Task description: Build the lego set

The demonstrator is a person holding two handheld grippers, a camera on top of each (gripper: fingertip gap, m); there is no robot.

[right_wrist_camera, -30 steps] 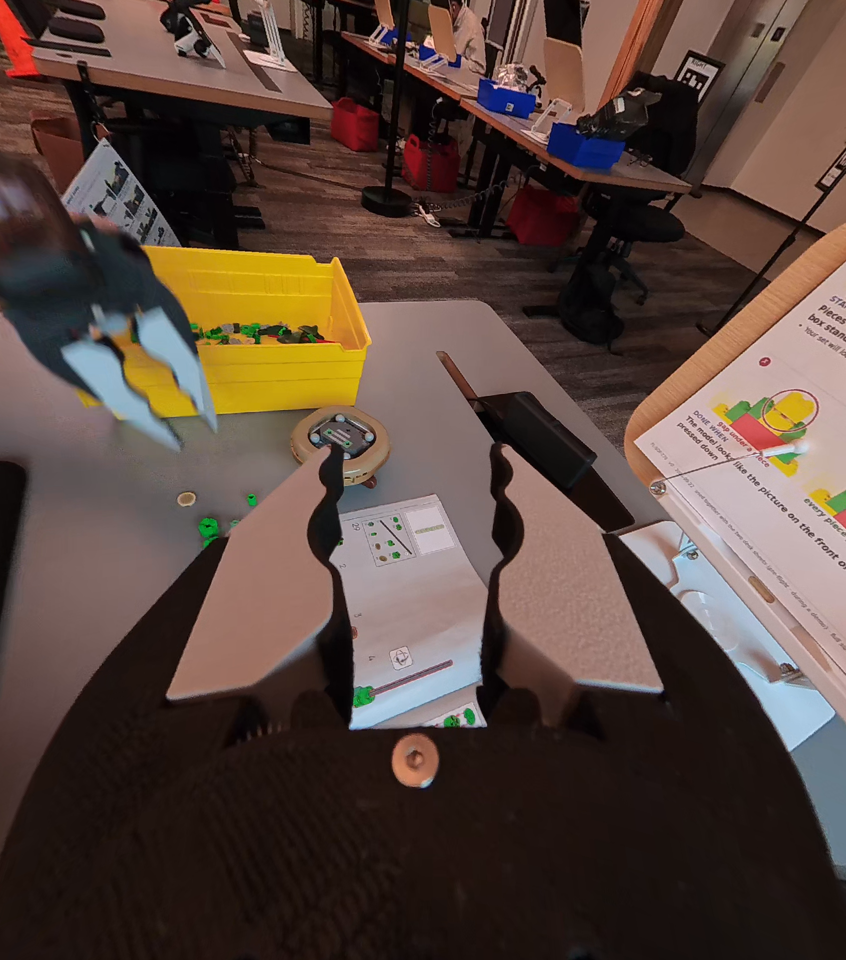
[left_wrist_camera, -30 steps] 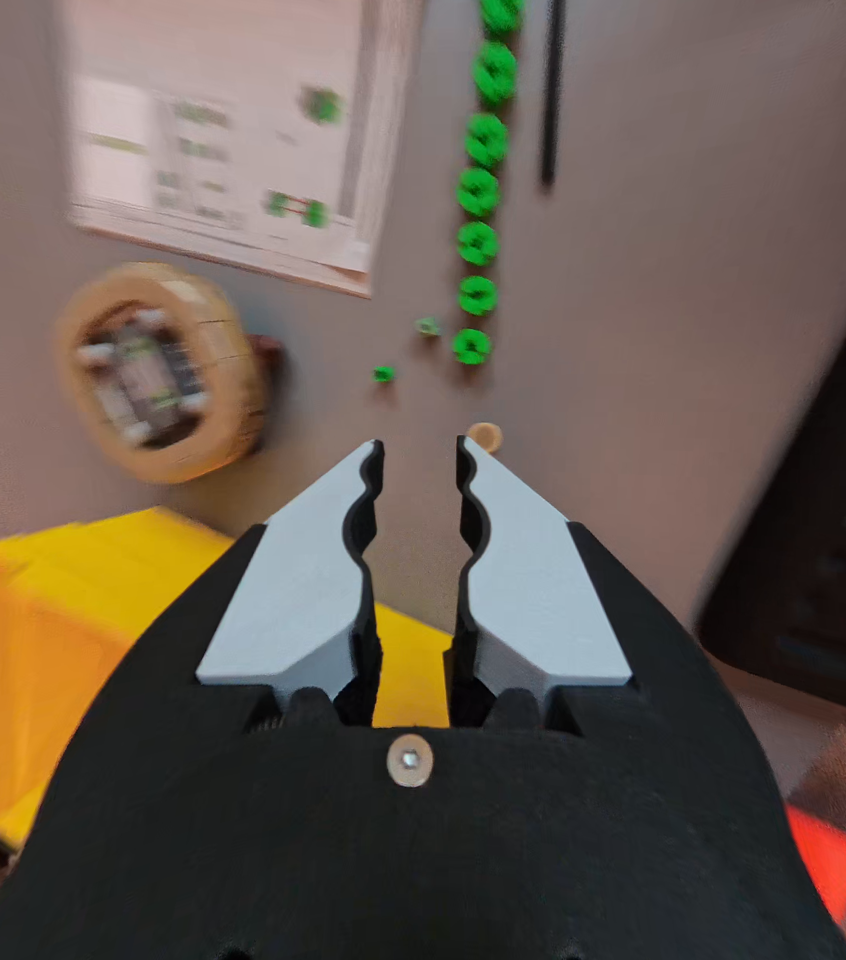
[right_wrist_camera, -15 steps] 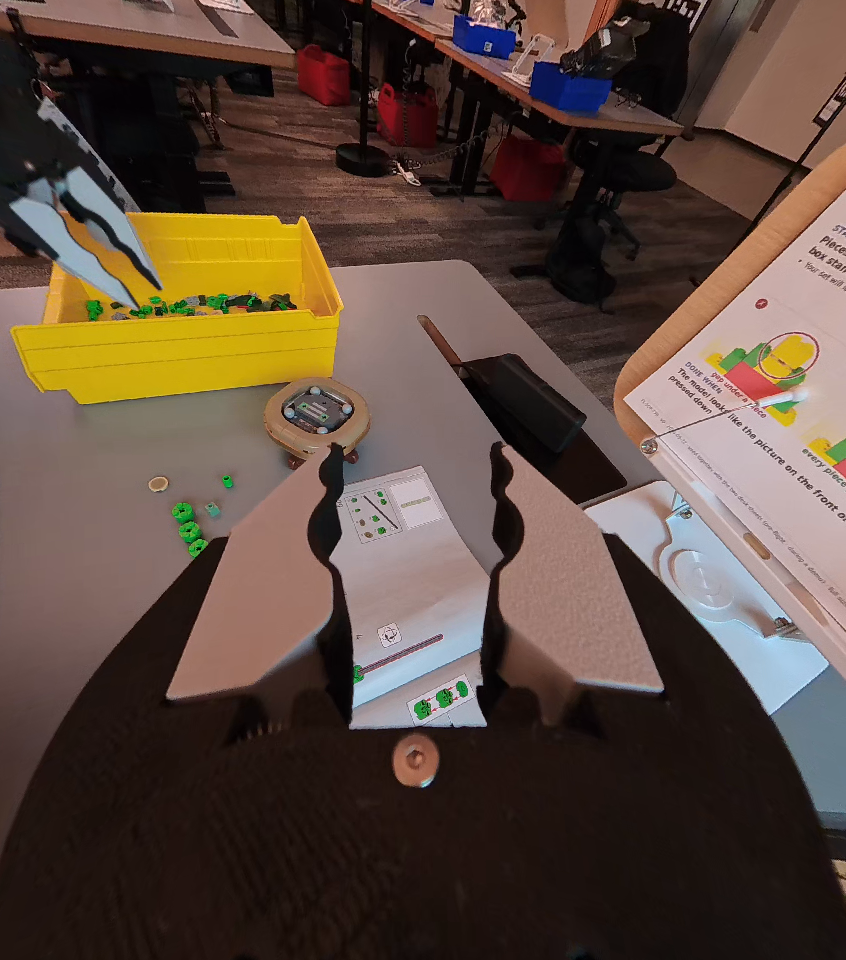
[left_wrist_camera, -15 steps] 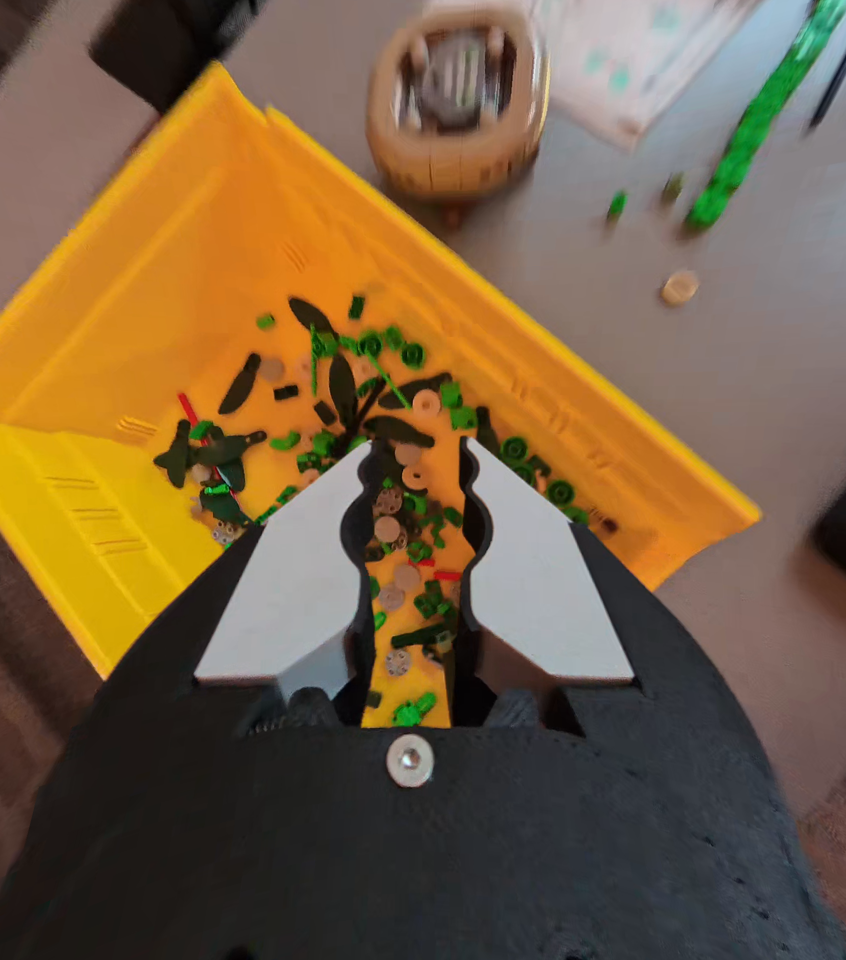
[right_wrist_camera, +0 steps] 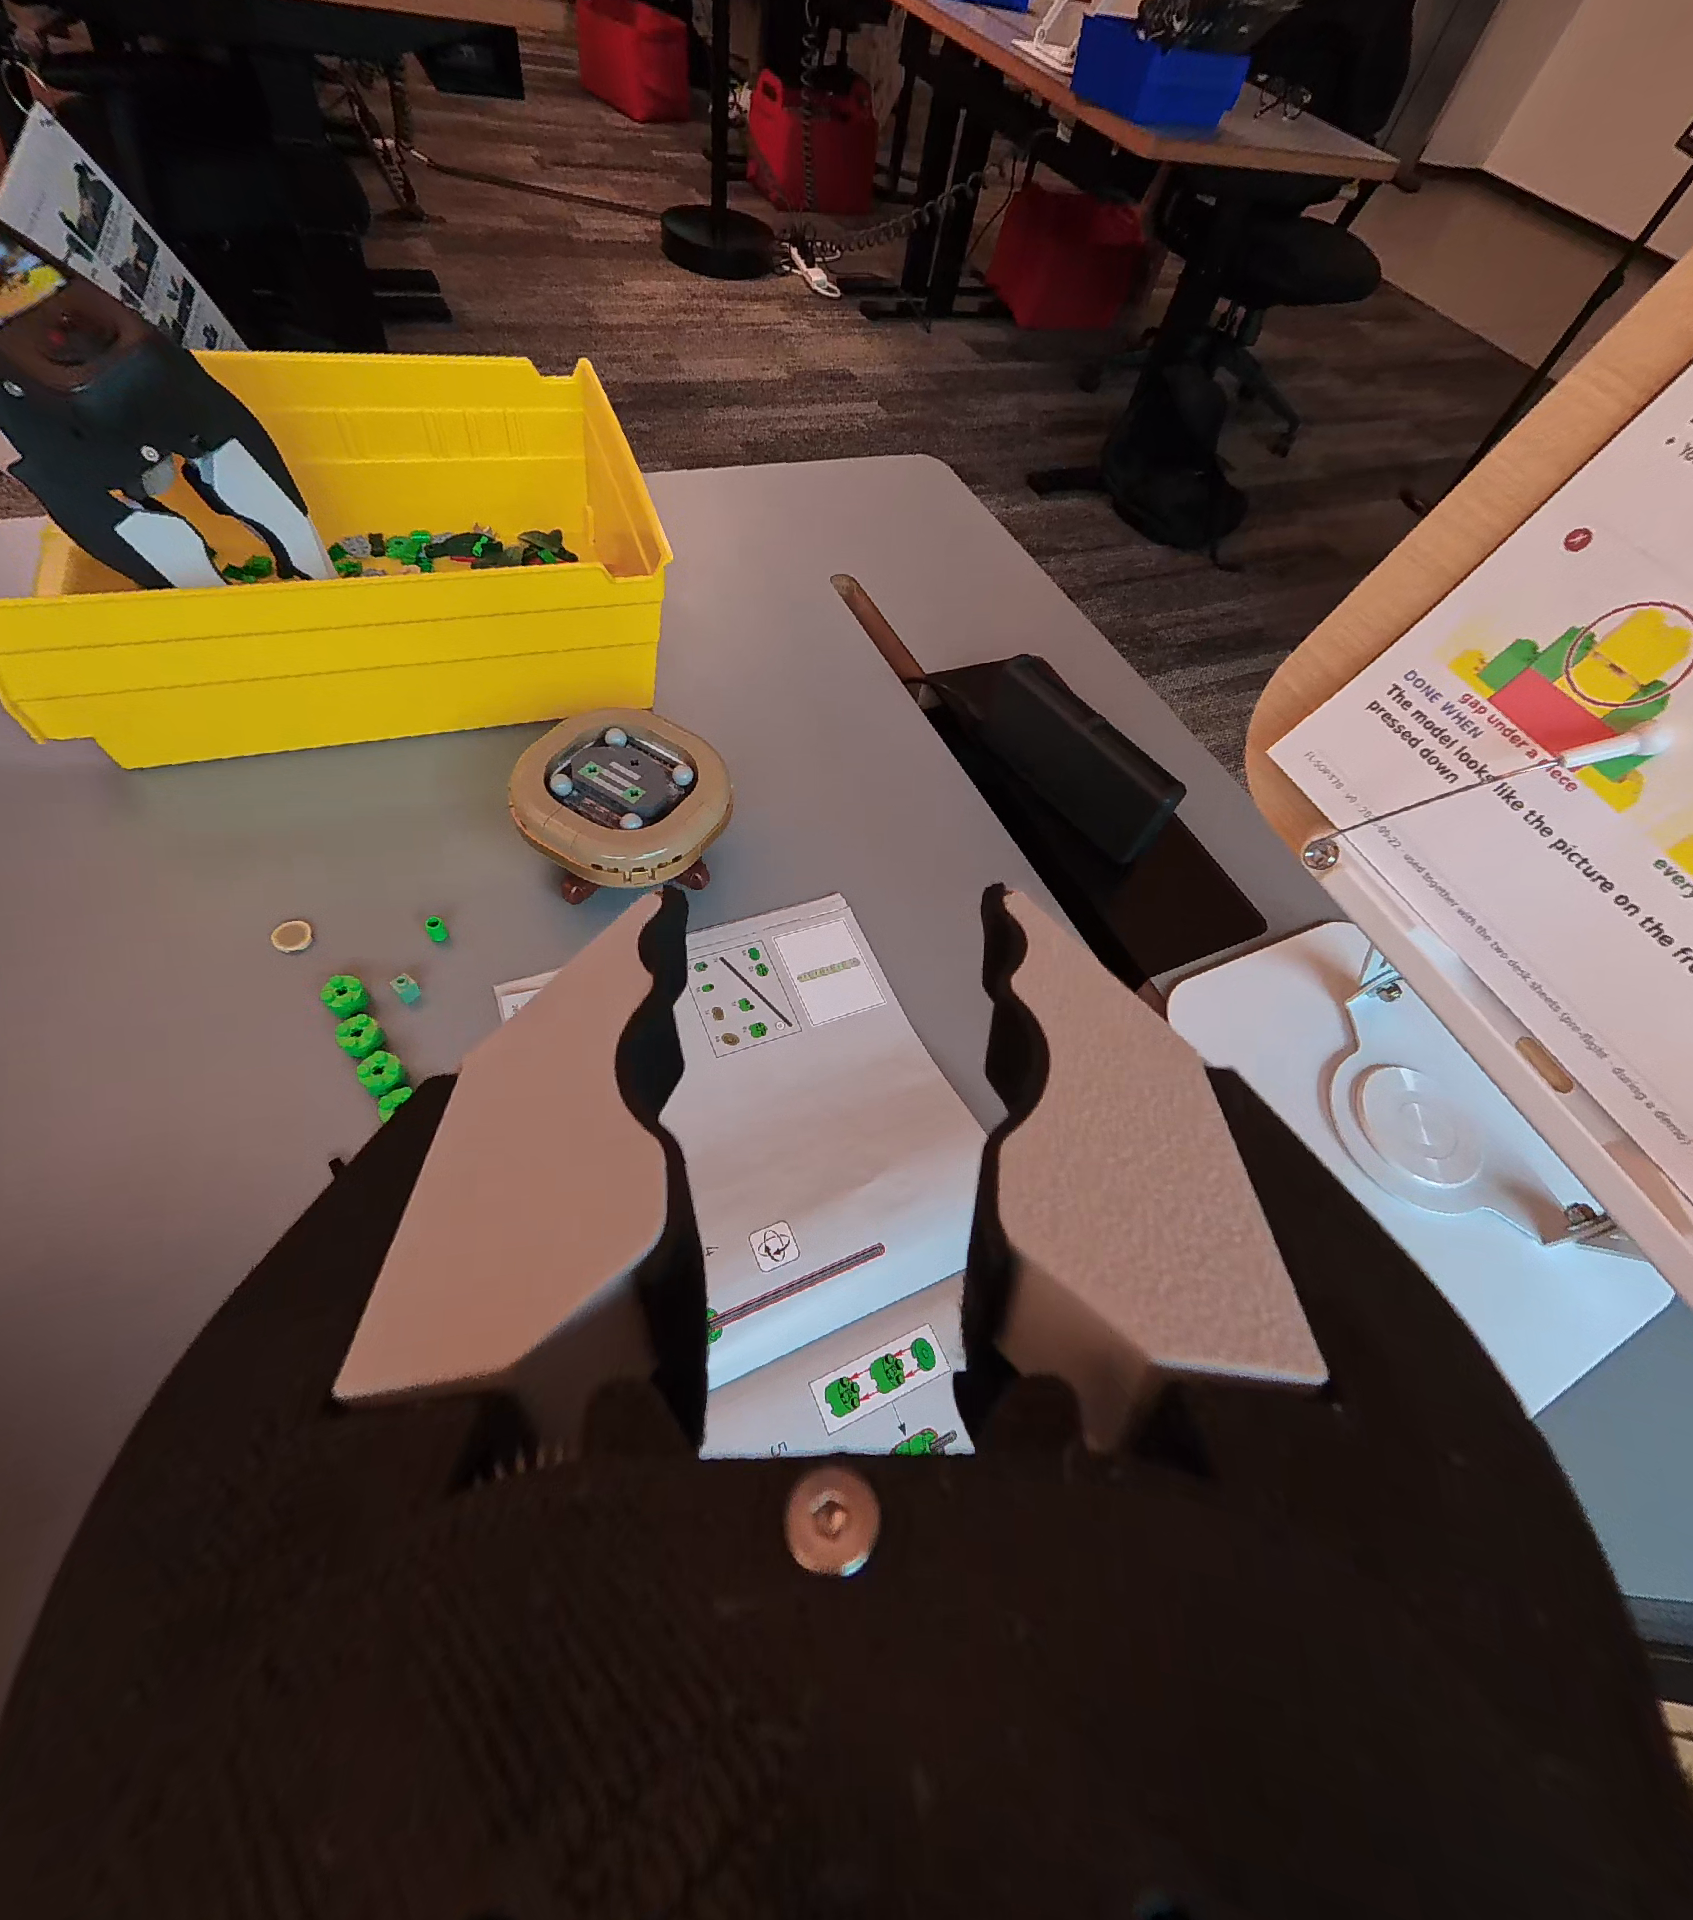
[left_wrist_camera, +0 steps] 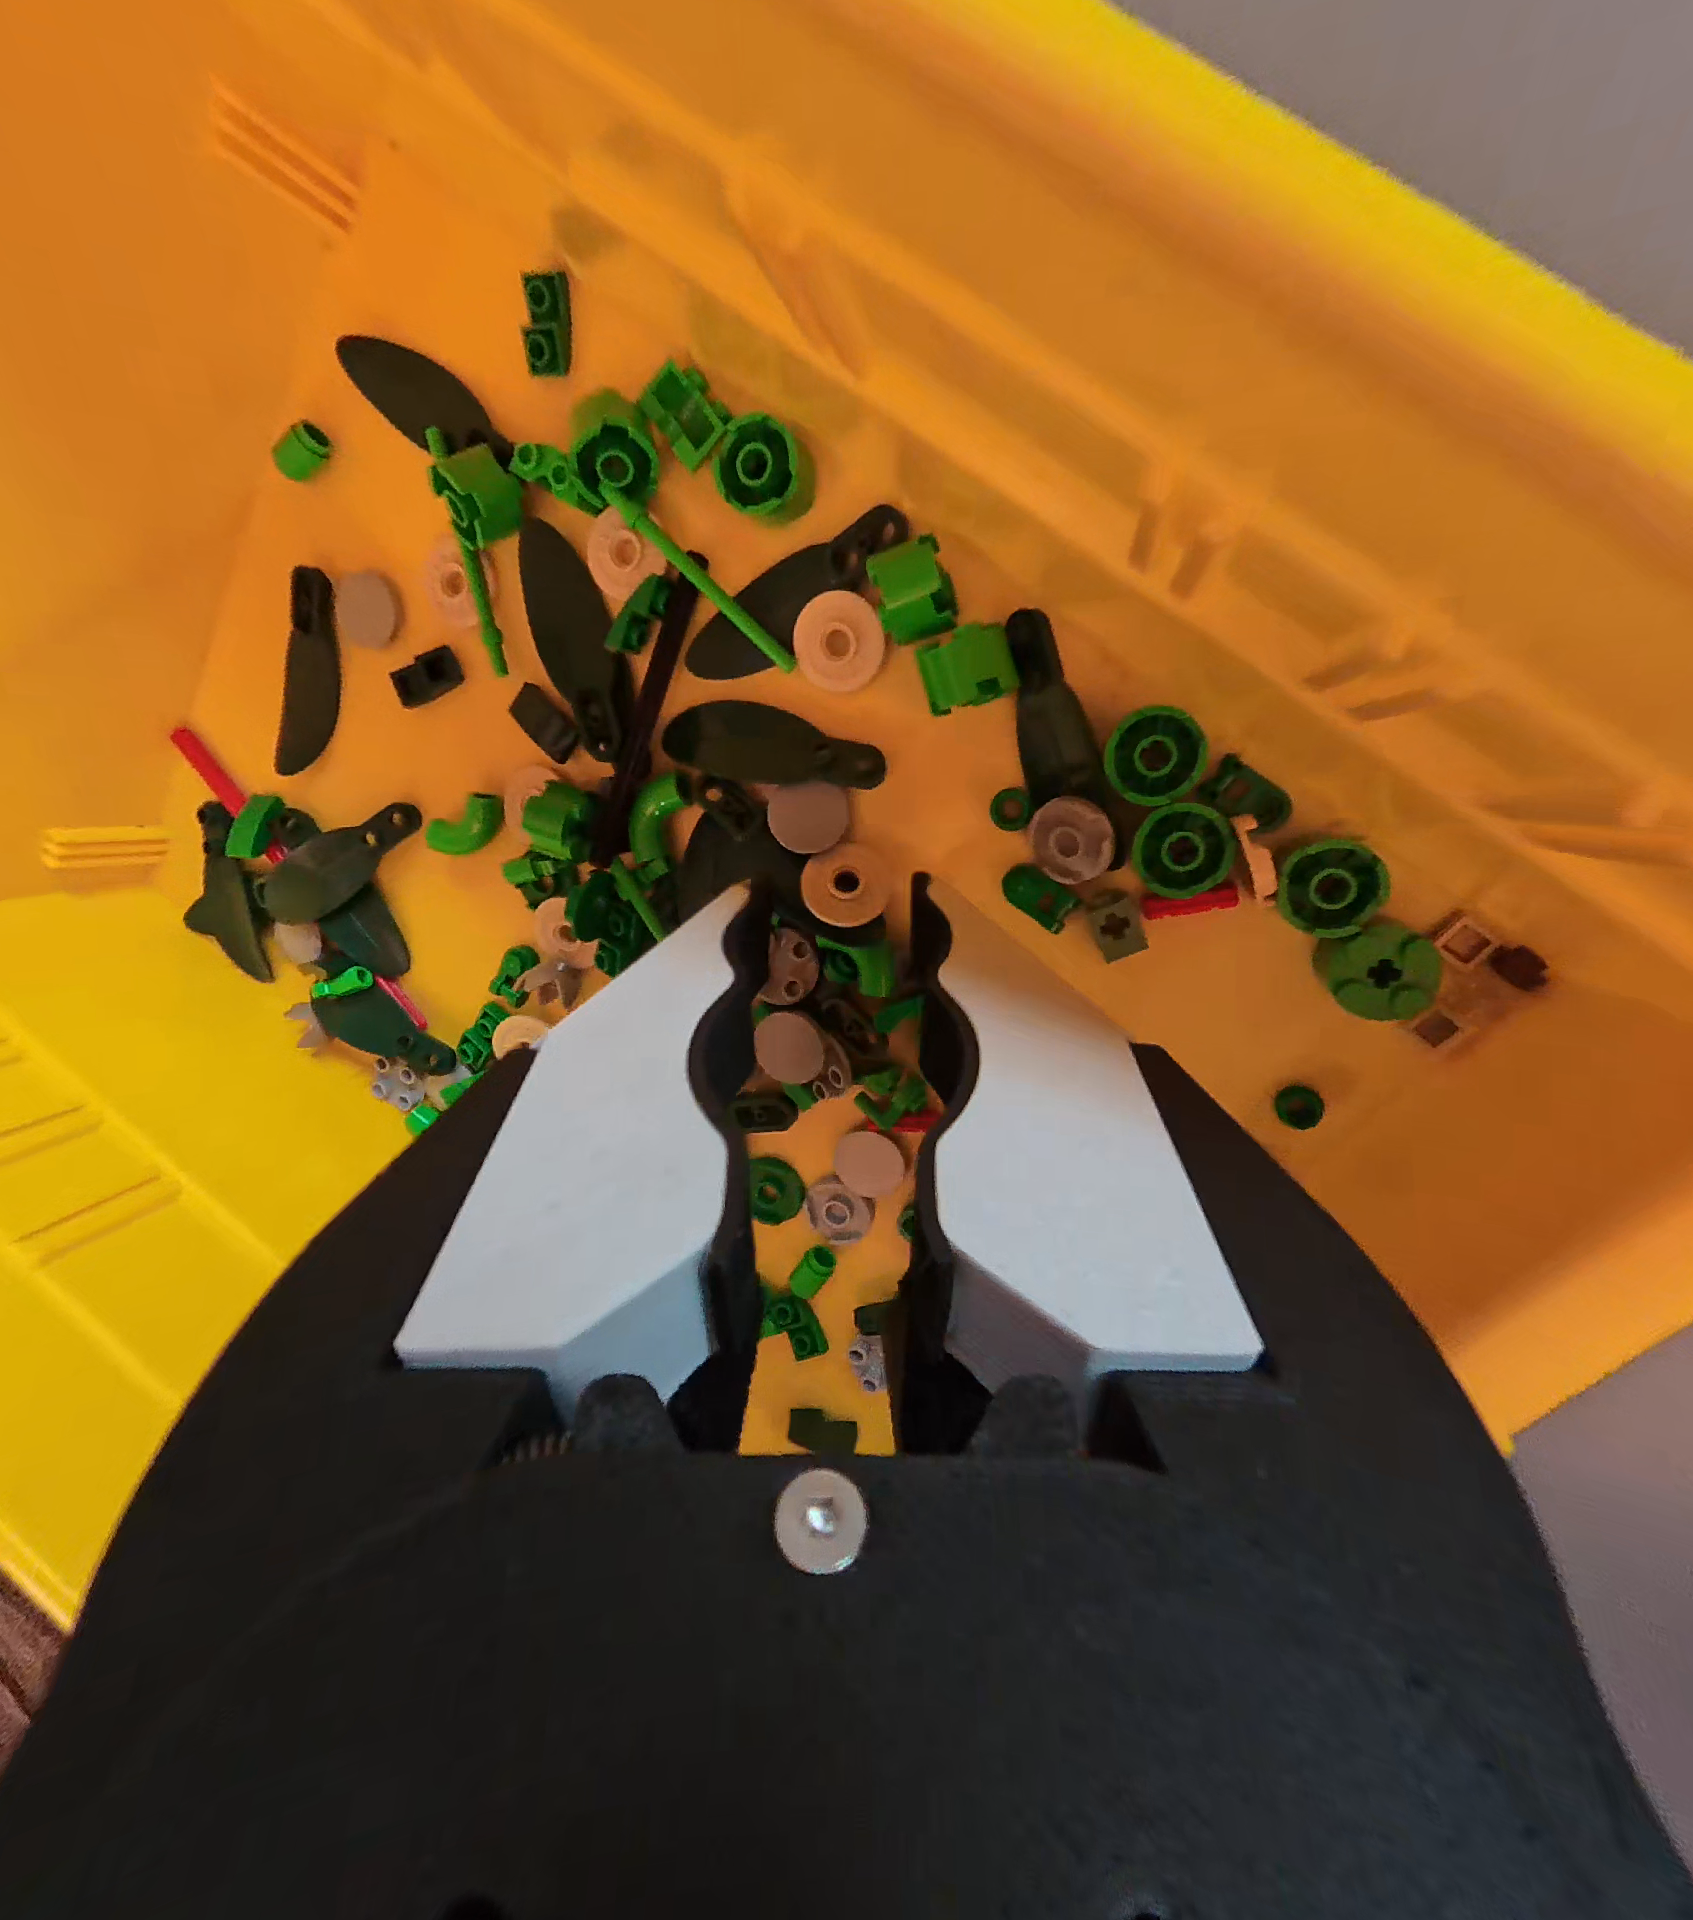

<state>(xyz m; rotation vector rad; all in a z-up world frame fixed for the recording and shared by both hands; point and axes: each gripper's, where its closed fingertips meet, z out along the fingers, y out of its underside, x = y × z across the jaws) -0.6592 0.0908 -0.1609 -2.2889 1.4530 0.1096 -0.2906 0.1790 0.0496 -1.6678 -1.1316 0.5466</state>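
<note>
A yellow bin (left_wrist_camera: 1185, 436) (right_wrist_camera: 322, 665) holds several loose green, dark green, tan and grey lego pieces (left_wrist_camera: 748, 727). My left gripper (left_wrist_camera: 837, 894) is open and empty, reaching down inside the bin just above a tan round piece (left_wrist_camera: 847, 881); it also shows in the right wrist view (right_wrist_camera: 229, 566). My right gripper (right_wrist_camera: 826, 909) is open and empty above the instruction booklet (right_wrist_camera: 821, 1122). A round tan lego pot base (right_wrist_camera: 622, 795) stands on the table. A row of green round pieces (right_wrist_camera: 362, 1034) lies to its left.
A tan round piece (right_wrist_camera: 291, 935) and small green pieces (right_wrist_camera: 437, 928) lie loose on the grey table (right_wrist_camera: 94, 1039). A black box (right_wrist_camera: 1081, 769) sits to the right. A wooden board with a printed sheet (right_wrist_camera: 1590, 769) leans at far right over a white plate (right_wrist_camera: 1424, 1164). Left tips to right tips: about 45 cm. My left gripper's tips are some 20 cm from the round tan lego pot base (right_wrist_camera: 622, 795).
My left gripper moved from above the table over the yellow bin and down into it, close to the pieces. My right gripper drew slightly closer to the booklet.
</note>
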